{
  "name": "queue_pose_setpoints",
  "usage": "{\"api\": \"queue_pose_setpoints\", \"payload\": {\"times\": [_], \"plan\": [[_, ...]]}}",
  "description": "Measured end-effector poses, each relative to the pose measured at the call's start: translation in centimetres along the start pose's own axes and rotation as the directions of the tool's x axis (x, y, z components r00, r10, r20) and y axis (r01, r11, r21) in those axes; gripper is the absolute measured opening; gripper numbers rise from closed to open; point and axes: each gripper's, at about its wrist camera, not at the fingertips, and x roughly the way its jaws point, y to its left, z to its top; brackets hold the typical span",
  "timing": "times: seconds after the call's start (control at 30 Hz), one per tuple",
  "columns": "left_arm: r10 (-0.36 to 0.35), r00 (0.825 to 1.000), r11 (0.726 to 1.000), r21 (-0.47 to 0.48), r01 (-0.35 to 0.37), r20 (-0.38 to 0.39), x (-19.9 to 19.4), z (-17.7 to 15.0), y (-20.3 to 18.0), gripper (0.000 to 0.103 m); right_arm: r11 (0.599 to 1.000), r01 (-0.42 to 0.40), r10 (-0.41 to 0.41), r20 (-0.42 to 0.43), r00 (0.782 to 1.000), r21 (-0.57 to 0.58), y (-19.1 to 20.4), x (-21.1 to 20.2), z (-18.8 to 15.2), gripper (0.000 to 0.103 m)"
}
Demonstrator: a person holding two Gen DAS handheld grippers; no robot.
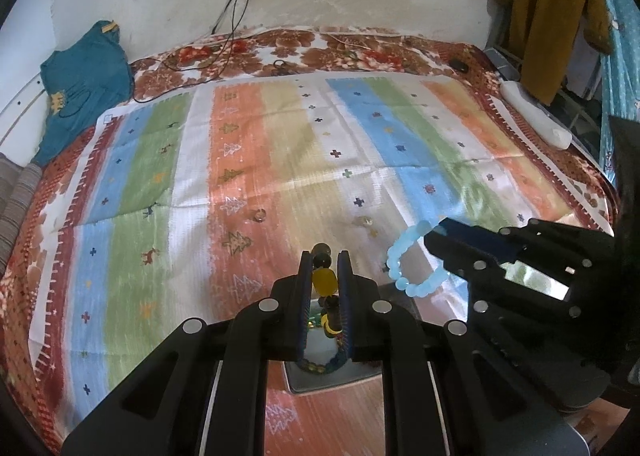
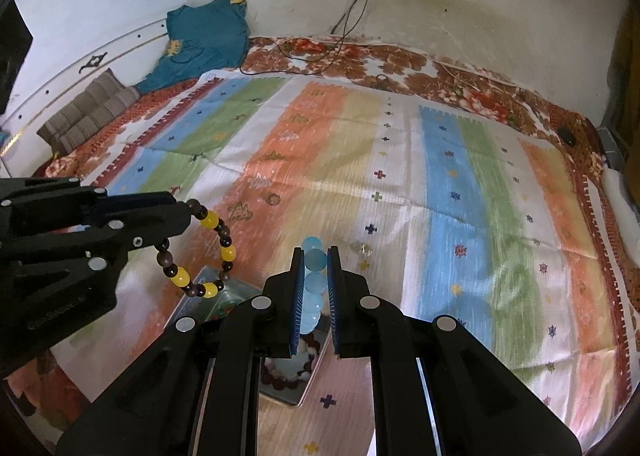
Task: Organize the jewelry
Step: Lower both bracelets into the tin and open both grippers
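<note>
Left gripper (image 1: 325, 268) clamped the brown-and-yellow bead bracelet (image 2: 208, 252); right gripper (image 2: 314, 268) clamped the pale blue bead bracelet (image 1: 412, 264). Embossed lettering on left gripper was unreadable.

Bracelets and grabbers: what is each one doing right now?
Left gripper: shut on the yellow-and-brown bracelet.
Yellow-and-brown bracelet: held, hanging in the air.
Right gripper: shut on the blue bracelet.
Blue bracelet: held, hanging.
Tray: lying on the striped cloth.

Soft daylight, motion-smeared bedcloth, fisheye bending, dark vignetted corners
</note>
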Motion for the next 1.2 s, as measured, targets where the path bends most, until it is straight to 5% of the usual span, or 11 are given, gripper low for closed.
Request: {"api": "queue_pose_setpoints", "payload": {"times": [0.53,0.9,1.2], "plan": [[0.017,1.0,1.0,-0.02,-0.018,-0.011,-1.3,-2.4,-0.2,0.013,0.999,-0.04,0.039,-0.053,0.998,-0.016,1.5,-0.5,-2.4,0.012],[0.044,0.998,0.996,-0.072,-0.047,-0.032,-0.4,-2.1,1.6,0.041,0.999,0.019,-0.016,-0.084,0.996,0.034,-0.1,0.7,-2.5,0.027],[0.062,0.997,0.993,-0.098,-0.067,-0.056,1.1,-1.8,3.0,0.051,0.999,0.0,0.005,-0.091,0.996,0.053,-0.3,1.4,-2.1,0.043]]}}
